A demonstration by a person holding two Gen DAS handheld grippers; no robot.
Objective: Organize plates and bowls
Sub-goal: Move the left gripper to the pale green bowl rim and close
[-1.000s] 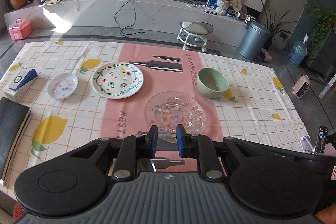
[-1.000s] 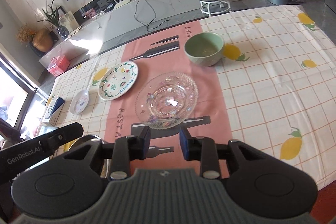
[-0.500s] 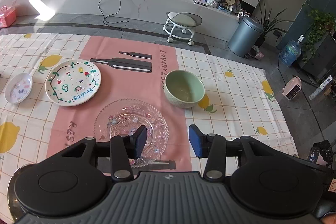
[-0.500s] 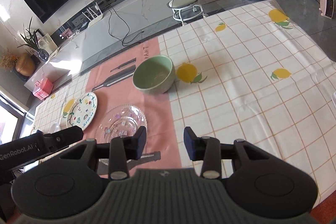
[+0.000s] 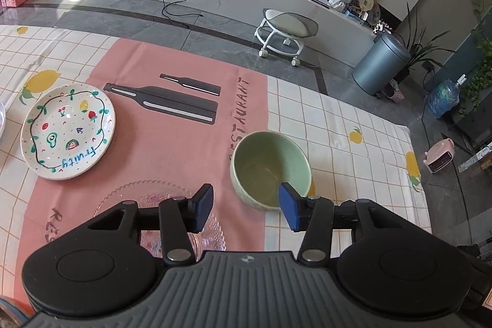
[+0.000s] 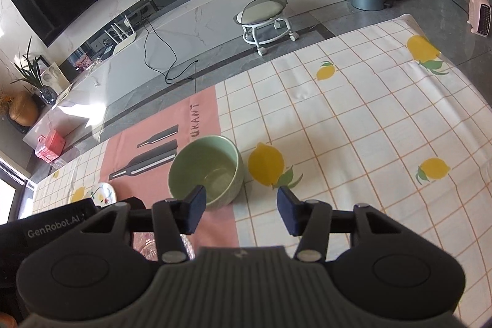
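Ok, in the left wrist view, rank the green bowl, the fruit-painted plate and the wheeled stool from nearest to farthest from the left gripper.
Measured from the left gripper:
1. Green bowl: just ahead, its near rim by the right fingertip.
2. Fruit-painted plate: farther out, off to the left on the pink cloth.
3. Wheeled stool: farthest, on the floor beyond the table.

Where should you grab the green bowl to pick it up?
Grab the green bowl by its rim, probably the near wall, coming down from above. It stands upright and looks empty, so one finger can go inside and one outside. Its round body looks too wide to squeeze whole. The left tool is already open just in front of it.
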